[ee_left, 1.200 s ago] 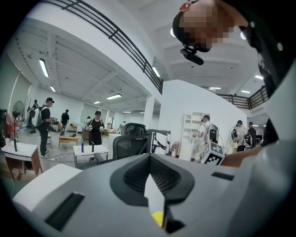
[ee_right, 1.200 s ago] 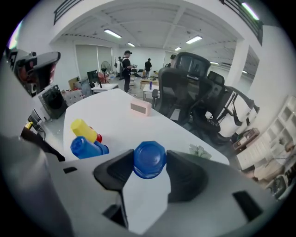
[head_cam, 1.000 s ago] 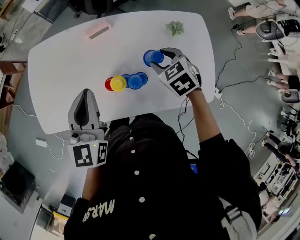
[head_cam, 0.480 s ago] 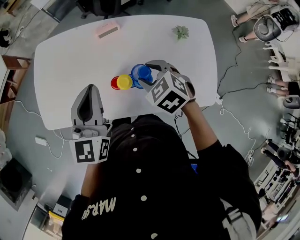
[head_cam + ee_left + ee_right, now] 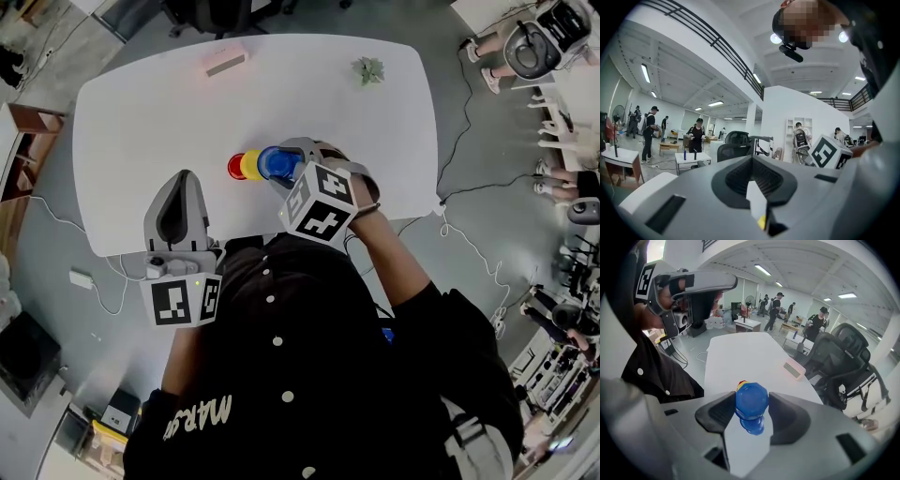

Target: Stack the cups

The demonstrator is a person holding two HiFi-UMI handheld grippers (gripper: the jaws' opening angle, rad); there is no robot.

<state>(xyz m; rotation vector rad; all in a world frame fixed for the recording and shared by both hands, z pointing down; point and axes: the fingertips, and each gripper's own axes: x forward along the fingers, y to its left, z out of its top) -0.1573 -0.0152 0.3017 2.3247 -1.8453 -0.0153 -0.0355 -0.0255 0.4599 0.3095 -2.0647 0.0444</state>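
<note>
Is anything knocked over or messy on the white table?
No, nothing stands out. The red cup and yellow cup sit side by side on the table, and the right tongs hold a blue cup beside them.

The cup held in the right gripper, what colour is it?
The cup is blue; the right gripper view shows it best.

The right gripper [image 5: 281, 161] is showing grey, its cube [image 5: 319, 208] wearing black-and-white square markers, and a blue cup [image 5: 751, 401] is gleaming between its jaws. A yellow cup [image 5: 251, 165] and a red cup [image 5: 235, 167] are brightening the white table [image 5: 141, 112], along with a pink box [image 5: 226, 63] and a green plant [image 5: 367, 69]. The shirt [image 5: 309, 328] is showing black with white buttons.
</note>
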